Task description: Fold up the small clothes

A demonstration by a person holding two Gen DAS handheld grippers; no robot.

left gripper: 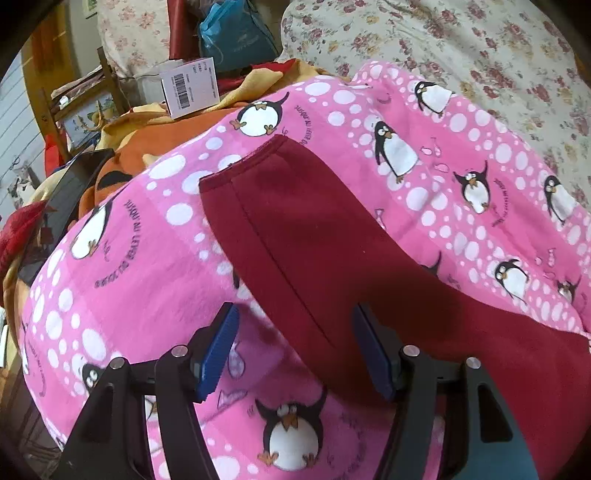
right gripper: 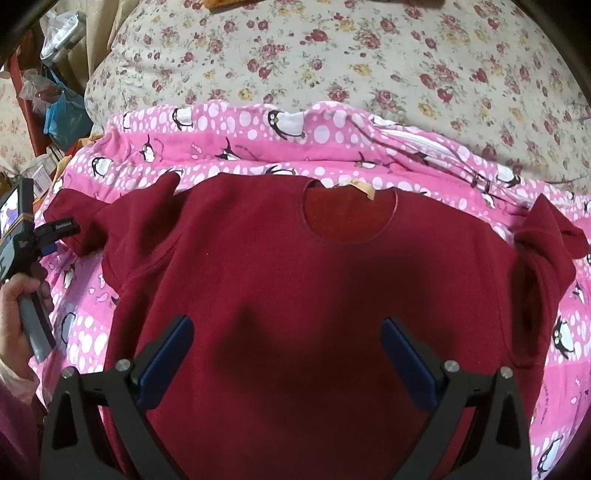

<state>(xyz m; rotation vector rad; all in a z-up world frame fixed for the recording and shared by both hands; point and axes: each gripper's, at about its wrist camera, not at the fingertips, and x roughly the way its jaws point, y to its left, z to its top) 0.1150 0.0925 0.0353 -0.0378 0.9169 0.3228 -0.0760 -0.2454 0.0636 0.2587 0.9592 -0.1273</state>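
A dark red sweater (right gripper: pixel 295 295) of soft, fuzzy fleece lies spread flat, front up, on a pink blanket (right gripper: pixel 258 140). Its round neck opening shows a small tan label (right gripper: pixel 360 189) at the back of the collar. The two sleeves are bunched and folded near the shoulders, one at each side of the body. The blanket is plush, printed with white dots and black-and-white penguins, and it covers part of a bed whose cream bedspread (right gripper: pixel 332 55) carries a small rose pattern beyond the sweater's collar.

The right gripper (right gripper: pixel 288 328) hovers over the sweater's chest, its blue ribbed jaws wide apart with nothing between them; its shadow falls on the fleece. The left gripper (left gripper: pixel 295 314) is at the sweater's left sleeve (left gripper: pixel 295 229), a long stitched tube running away from the sweater across the blanket. Its jaws stand apart, one over the blanket and one over the sleeve's edge, not pressing the cloth. In the right wrist view a hand (right gripper: pixel 18 314) grips the handle of that left gripper beside the sweater's left shoulder.

Past the blanket's far left edge, away from the sweater, lie an orange and yellow cloth (left gripper: pixel 155 133), a white box (left gripper: pixel 190 86) with a barcode, a blue bag (left gripper: pixel 236 33) and a wooden chair (left gripper: pixel 74 103).
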